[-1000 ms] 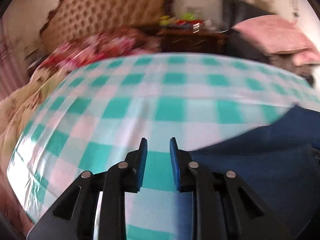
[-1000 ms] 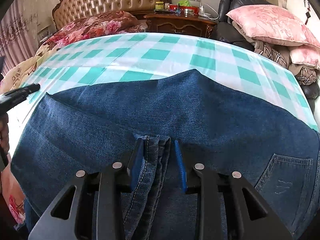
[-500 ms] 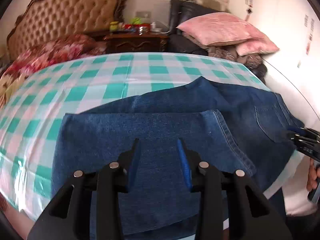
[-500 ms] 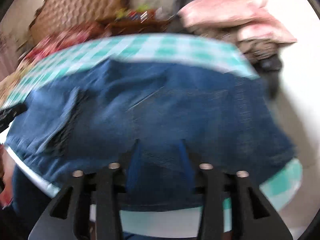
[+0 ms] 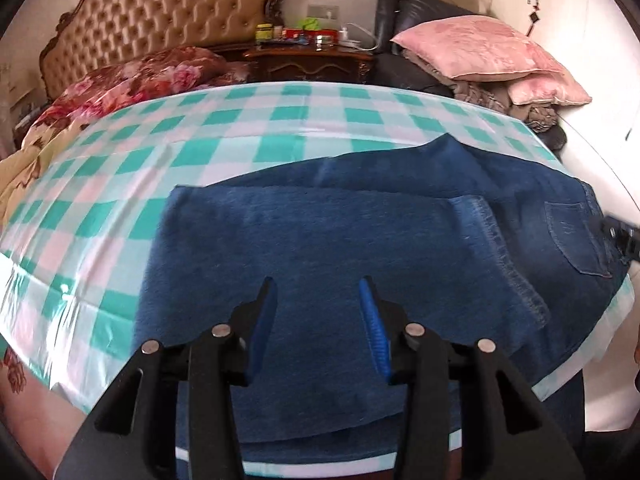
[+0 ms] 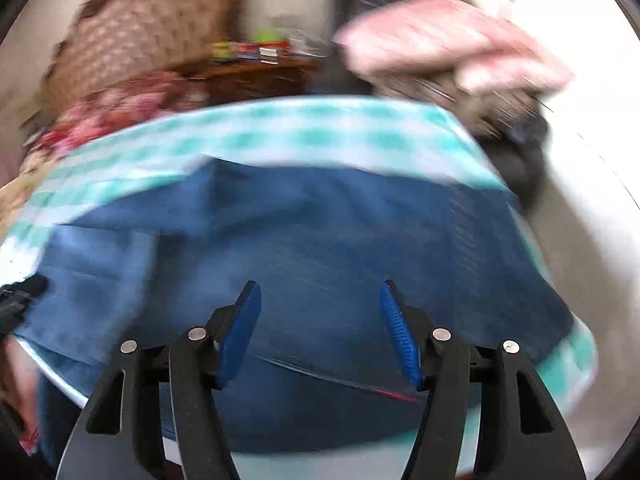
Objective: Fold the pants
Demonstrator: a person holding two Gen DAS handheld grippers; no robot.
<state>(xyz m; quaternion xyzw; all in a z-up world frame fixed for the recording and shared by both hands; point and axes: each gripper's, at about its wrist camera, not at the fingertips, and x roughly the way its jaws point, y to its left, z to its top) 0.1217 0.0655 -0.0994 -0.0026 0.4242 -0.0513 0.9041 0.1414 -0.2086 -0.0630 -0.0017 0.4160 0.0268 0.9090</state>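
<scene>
Blue denim pants (image 5: pixel 328 240) lie folded on the green-and-white checked table cover (image 5: pixel 132 184), legs laid over the seat, a back pocket (image 5: pixel 576 236) at the right. My left gripper (image 5: pixel 318 292) is open and empty, held just above the folded leg near the front edge. My right gripper (image 6: pixel 320 300) is open and empty above the pants (image 6: pixel 320 232); that view is motion-blurred. The right gripper's tip (image 5: pixel 624 238) shows at the right edge of the left wrist view.
A tufted headboard (image 5: pixel 168 20) and floral bedding (image 5: pixel 132 84) lie beyond the table at the left. A wooden nightstand (image 5: pixel 308 60) with small items stands behind. Pink pillows (image 5: pixel 480 52) are stacked on a dark chair at the right. A white wall is at far right.
The right gripper let go of the pant hem and opened wide, swinging right. The left gripper moved from the bare cover over the folded pants and opened wider.
</scene>
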